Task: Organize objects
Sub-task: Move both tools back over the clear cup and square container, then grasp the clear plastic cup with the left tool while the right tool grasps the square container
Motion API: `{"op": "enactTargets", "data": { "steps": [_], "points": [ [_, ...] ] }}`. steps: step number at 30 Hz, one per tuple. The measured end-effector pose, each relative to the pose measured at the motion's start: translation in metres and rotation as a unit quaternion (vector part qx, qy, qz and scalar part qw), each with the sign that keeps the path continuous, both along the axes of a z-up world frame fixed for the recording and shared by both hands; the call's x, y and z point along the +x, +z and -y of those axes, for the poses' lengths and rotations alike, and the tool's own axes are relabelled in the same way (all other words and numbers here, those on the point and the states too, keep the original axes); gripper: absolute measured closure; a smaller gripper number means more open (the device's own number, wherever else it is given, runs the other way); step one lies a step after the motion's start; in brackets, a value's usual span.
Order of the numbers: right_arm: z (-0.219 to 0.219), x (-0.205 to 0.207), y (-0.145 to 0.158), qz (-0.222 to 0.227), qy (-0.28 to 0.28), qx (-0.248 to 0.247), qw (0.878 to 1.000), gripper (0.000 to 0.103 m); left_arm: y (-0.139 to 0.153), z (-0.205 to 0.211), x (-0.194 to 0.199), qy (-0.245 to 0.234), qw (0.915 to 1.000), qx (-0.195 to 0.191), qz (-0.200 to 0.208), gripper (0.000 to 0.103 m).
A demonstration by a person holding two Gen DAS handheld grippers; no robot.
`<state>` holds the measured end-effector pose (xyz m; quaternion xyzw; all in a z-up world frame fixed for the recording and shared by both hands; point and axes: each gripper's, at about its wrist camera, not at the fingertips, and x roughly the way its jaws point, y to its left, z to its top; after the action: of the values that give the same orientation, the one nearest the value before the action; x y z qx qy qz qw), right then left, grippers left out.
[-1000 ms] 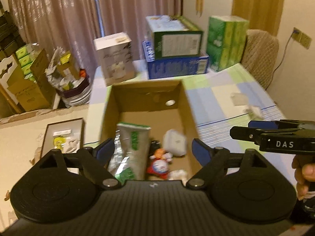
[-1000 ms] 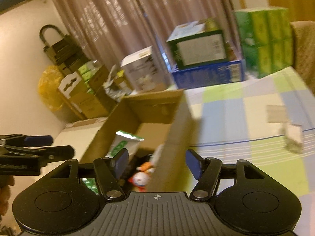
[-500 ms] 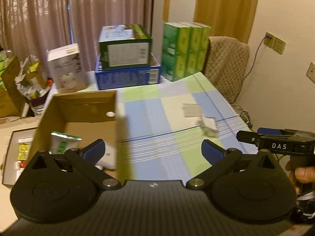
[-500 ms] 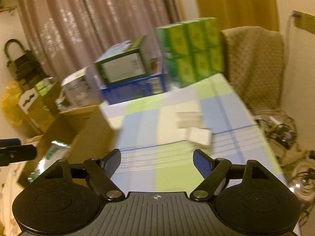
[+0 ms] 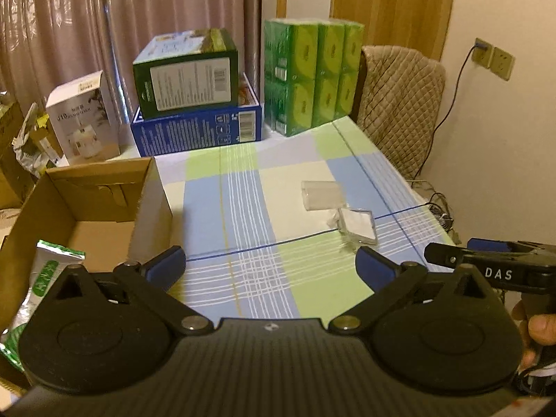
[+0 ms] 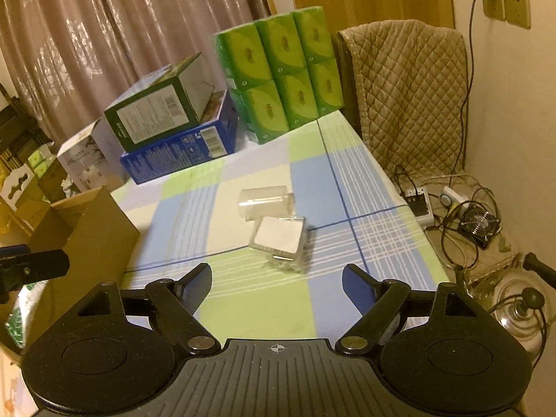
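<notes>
Cardboard box (image 5: pixel 104 208) is sitting at the left of the surface (image 5: pixel 243 243), a green-and-white pouch (image 5: pixel 45 278) inside, its lower half cut off. Left tool (image 5: pixel 267 264) is gaping wide, gripping nothing. Mid-surface, a clear cylinder (image 6: pixel 266 201) is lying touching a clear square case (image 6: pixel 279 239); both are looking light, rigid, slippery, possibly brittle. Best hold is probably across the case's flat sides. Contents unreadable. Right tool (image 6: pixel 276 283) is hovering near them, spread wide, carrying nothing.

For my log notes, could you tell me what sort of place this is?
Probably a room in a home: curtains along the back, a checked tablecloth on the table, and a chair with a quilted cover.
</notes>
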<state>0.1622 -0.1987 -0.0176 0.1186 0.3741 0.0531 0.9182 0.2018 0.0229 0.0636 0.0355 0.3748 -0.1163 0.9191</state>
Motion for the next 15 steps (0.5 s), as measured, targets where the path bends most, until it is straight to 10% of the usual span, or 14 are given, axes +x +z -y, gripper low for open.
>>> {"op": "enactTargets", "data": {
  "steps": [15],
  "points": [
    [-0.015, 0.074, -0.073, -0.022, 0.042, -0.027, 0.998, 0.023, -0.059, 0.011, 0.07, 0.006, 0.9994, -0.006, -0.035, 0.001]
  ]
}}
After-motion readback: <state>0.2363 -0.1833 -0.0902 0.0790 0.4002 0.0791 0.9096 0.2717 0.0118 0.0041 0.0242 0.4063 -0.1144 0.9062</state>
